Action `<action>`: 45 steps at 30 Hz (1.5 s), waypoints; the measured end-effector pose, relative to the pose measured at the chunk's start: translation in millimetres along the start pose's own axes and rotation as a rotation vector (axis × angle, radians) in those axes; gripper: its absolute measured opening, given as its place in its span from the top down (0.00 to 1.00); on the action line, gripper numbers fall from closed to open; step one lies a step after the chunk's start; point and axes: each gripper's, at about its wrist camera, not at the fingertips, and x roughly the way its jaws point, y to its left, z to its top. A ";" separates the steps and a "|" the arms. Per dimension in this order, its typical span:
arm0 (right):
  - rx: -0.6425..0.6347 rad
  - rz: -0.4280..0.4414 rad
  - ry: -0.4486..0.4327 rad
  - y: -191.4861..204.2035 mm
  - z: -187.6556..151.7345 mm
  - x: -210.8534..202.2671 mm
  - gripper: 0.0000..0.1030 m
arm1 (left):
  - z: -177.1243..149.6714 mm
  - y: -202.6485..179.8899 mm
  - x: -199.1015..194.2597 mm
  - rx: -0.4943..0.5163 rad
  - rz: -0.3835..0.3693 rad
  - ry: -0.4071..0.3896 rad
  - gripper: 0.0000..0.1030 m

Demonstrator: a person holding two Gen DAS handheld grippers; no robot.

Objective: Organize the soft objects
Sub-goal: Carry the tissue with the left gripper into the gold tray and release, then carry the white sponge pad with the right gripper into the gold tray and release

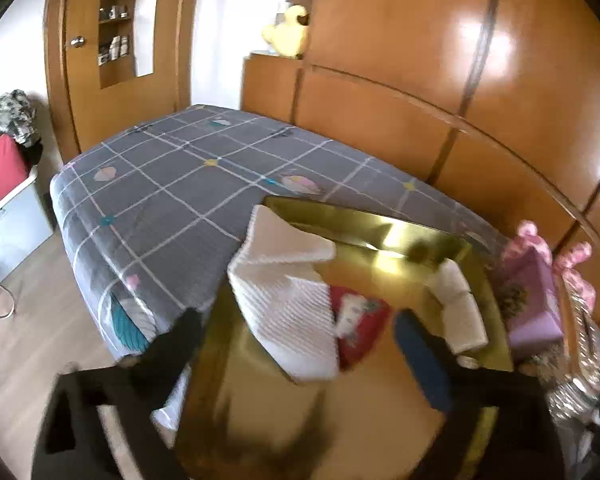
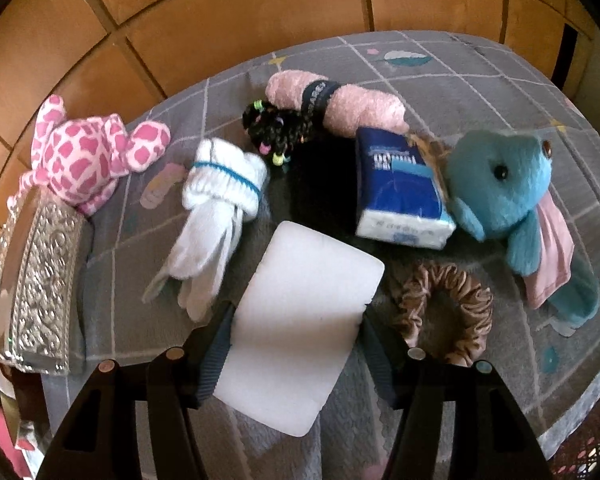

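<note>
A: Left tool (image 1: 296, 344) first. We see its jaws spread wide, nothing between the pads, above a gold box (image 1: 400, 240) that sits on the bed (image 1: 160, 200).

B: Agreed. In the box we've got a white knit cloth (image 1: 284, 296) draped over the near-left wall, a red patterned item (image 1: 360, 324) beside it, and a small white folded piece (image 1: 460, 308) at the right wall. View's blurred, so we can't name the red one better.

A: Right tool (image 2: 296, 332)?

B: We see a white foam-like block (image 2: 300, 320) between its fingers, edges meeting both pads, so we call it held, at a medium width.

A: Rest of the soft stuff on the bed: white socks (image 2: 216, 204) left of the block, a pink spotted plush (image 2: 92, 152) far left leaning on a silver embossed box (image 2: 44, 280).

B: Beyond the block, a dark braided hair tie (image 2: 280, 128) touching a pink rolled towel (image 2: 340, 104) with a dark band. Right of that, a blue tissue pack (image 2: 400, 192) against a blue plush (image 2: 504, 184), and a brown scrunchie (image 2: 444, 312) just beside the right finger.
</note>
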 end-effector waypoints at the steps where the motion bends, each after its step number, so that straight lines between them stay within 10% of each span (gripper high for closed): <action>1: -0.002 -0.001 -0.009 2.0 2.2 -1.2 0.40 | -2.4 -3.7 -4.1 0.006 -0.010 -0.002 0.00; 11: -0.066 0.034 -0.103 45.3 38.3 -17.3 0.40 | -18.9 -39.7 -27.6 0.085 0.012 -0.006 0.00; 22: -0.294 0.189 -0.238 176.9 83.5 -58.4 0.40 | -30.5 -56.5 -33.6 0.134 0.004 0.006 0.00; 31: -0.587 0.425 -0.274 302.6 41.2 -93.1 0.40 | -34.0 -51.7 -34.8 0.128 0.008 0.006 0.00; 45: -0.931 0.571 -0.039 428.6 -73.1 -40.2 0.40 | -20.3 -19.4 -38.7 0.047 0.029 -0.033 0.00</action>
